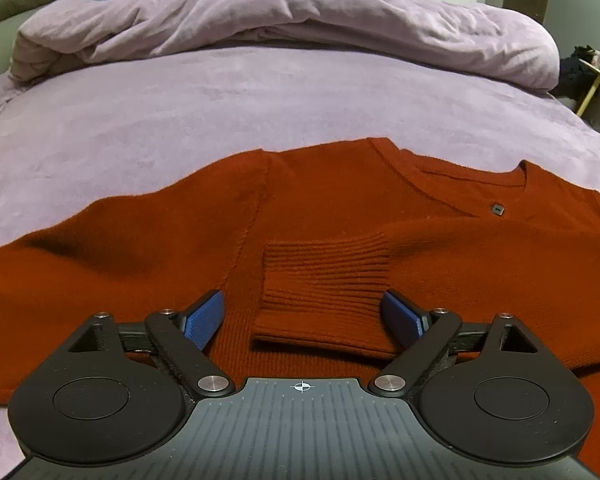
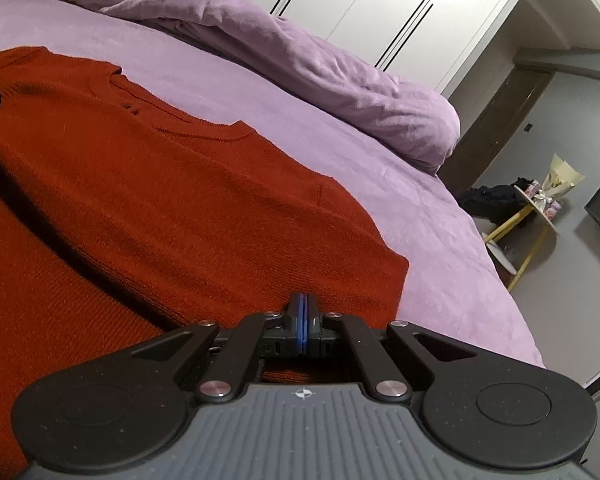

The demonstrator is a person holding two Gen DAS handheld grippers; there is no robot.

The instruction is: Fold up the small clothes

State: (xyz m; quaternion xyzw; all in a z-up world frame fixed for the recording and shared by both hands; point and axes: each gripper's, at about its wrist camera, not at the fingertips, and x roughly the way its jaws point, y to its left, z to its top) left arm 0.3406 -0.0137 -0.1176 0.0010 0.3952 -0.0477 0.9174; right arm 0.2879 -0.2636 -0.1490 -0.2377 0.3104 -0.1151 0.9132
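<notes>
A rust-red knit sweater point(image 1: 320, 208) lies flat on the purple bedsheet point(image 1: 220, 100), neckline away from me. One sleeve is folded across the body, and its ribbed cuff point(image 1: 324, 296) lies between the blue pads of my left gripper point(image 1: 304, 312), which is open just above it. In the right wrist view the sweater point(image 2: 160, 184) fills the left side. My right gripper point(image 2: 303, 312) is shut, pads pressed together, at the sweater's folded right edge; whether fabric is pinched cannot be seen.
A rumpled purple duvet point(image 1: 284, 16) is piled along the far side of the bed. White wardrobe doors point(image 2: 360, 4) stand behind it. A small yellow-legged side table point(image 2: 536, 212) with items stands on the floor to the right of the bed.
</notes>
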